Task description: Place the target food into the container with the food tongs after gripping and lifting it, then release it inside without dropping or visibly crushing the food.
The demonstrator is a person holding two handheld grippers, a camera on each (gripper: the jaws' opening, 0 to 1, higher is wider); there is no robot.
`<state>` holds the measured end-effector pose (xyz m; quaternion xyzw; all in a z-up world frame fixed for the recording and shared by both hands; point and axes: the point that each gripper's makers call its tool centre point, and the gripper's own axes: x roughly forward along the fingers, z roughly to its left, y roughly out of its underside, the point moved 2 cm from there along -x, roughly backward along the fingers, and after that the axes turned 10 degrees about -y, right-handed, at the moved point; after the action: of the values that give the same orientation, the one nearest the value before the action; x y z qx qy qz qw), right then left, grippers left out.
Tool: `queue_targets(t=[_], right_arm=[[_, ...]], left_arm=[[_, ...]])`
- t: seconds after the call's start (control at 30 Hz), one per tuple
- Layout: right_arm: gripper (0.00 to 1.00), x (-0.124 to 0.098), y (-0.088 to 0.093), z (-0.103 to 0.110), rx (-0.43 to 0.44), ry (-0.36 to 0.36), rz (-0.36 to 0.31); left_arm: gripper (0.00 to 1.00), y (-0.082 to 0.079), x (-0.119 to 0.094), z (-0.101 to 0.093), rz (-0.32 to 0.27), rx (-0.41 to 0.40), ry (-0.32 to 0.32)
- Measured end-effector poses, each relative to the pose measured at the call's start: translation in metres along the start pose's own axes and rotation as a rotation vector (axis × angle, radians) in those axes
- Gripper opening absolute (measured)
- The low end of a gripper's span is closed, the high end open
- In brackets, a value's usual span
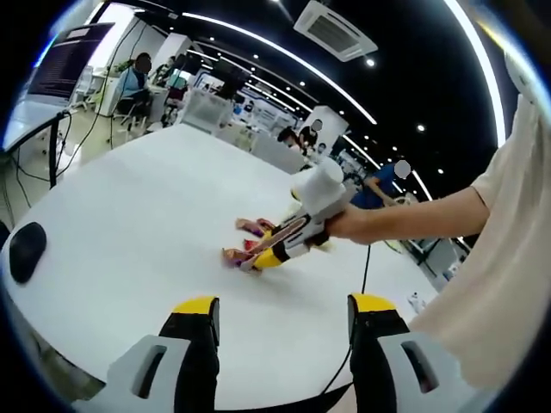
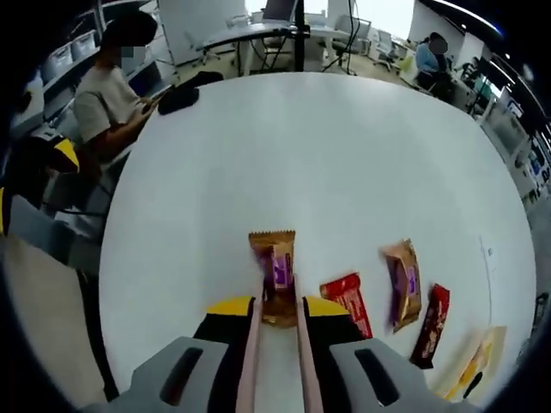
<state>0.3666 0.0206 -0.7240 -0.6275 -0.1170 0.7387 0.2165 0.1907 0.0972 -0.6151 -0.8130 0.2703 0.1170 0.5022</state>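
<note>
The gold-and-purple snack packet (image 2: 275, 274) lies on the white table (image 2: 344, 146) near its edge, its near end between the narrow right tongs (image 2: 277, 320), so gripping seems underway and lifting next; the left tongs (image 1: 284, 314) hang wide, empty.

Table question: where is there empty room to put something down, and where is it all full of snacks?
The table is bare from the brown wrapper up to the black thing near the seated person. It is crowded low right: red wrapper, tan wrapper, dark red wrapper.
</note>
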Motion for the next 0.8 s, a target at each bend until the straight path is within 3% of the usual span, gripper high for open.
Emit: queue_targets(t=[0.23,0.5,0.8], right_arm=[[0.19,-0.009,-0.004,-0.001,0.003,0.009,-0.033],[0.19,-0.034,-0.014,-0.006,0.014,0.040,-0.098],[0.19,-0.062,-0.011,-0.017,0.042,0.090,-0.148]], left_arm=[[0.59,-0.002,0.003,-0.003,0.003,0.005,0.011],[0.60,-0.008,0.008,-0.009,0.001,0.024,0.032],[0.62,-0.018,0.015,-0.019,-0.007,0.063,0.068]])
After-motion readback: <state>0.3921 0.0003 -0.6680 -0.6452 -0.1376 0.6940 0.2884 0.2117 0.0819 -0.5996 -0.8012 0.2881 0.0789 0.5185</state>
